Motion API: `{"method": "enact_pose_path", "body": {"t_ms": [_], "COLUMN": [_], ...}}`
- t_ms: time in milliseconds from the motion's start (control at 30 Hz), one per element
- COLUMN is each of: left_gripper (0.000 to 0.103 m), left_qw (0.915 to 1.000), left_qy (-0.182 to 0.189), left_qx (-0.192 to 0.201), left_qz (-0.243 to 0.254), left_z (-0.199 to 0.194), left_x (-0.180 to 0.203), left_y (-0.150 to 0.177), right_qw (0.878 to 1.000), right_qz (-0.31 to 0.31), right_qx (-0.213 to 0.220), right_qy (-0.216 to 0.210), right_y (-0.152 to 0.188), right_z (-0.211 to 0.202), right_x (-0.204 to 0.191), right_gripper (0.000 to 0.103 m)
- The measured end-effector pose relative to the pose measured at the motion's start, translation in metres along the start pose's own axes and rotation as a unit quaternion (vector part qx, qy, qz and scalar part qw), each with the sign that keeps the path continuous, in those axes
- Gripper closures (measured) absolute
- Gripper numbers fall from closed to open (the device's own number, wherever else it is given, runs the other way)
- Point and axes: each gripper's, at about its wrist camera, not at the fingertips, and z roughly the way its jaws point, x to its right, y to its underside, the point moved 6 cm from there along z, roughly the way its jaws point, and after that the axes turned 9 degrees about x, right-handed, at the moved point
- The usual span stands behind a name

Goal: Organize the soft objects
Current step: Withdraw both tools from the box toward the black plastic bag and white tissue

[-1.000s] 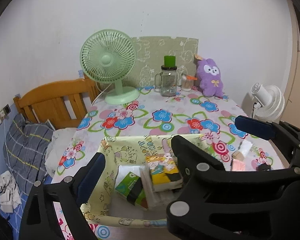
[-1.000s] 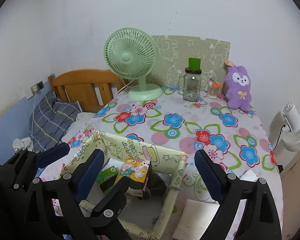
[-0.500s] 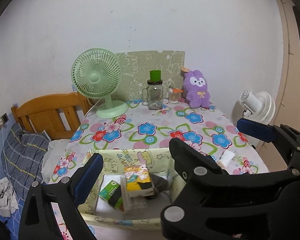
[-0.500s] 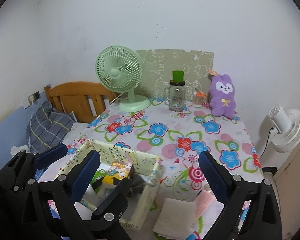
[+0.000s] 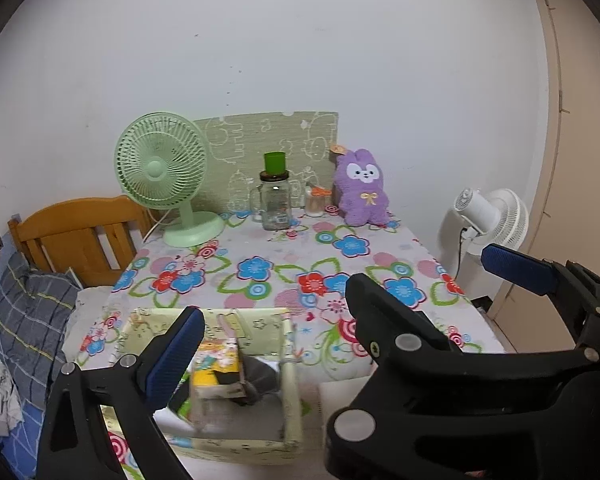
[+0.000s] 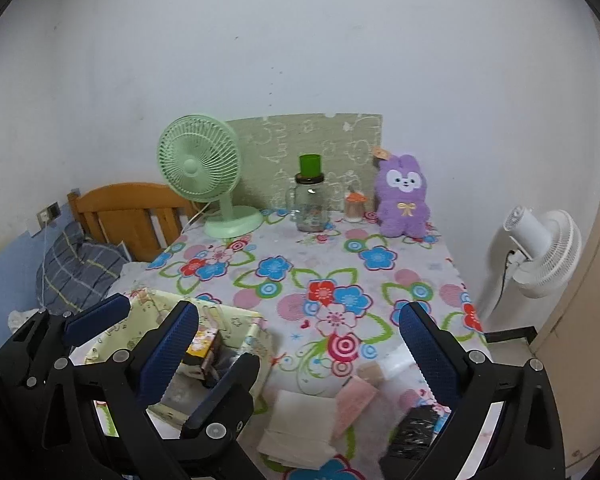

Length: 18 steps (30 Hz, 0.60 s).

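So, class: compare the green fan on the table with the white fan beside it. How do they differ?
The green fan stands on the table and faces us; the white fan stands off the table's right edge, and we see its motor housing from behind. Both have round wire-style grilles.

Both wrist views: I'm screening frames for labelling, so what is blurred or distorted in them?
Left wrist view: the packets in the fabric bin are motion-smeared; the green fan is sharp. Right wrist view: the black item at the bottom is blurred. Both show dark fisheye corners.
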Motion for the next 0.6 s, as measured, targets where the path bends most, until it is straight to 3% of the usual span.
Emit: {"method": "enact_pose_path", "body": {"t_ms": [600], "left_gripper": [0.002], "left_qw": [0.9995], "left_qy": [0.024], "left_qx": [-0.01], "left_qz": [0.014], "left_z": [0.01], "left_x": [0.059], "left_y": [0.021], "right_qw": [0.999], "right_qz": [0.012], "right_qx": [0.0], "right_qy": [0.035], "right_y": [0.027], "right_z": [-0.015], "right_x": [0.056], "right_gripper": [0.001]}}
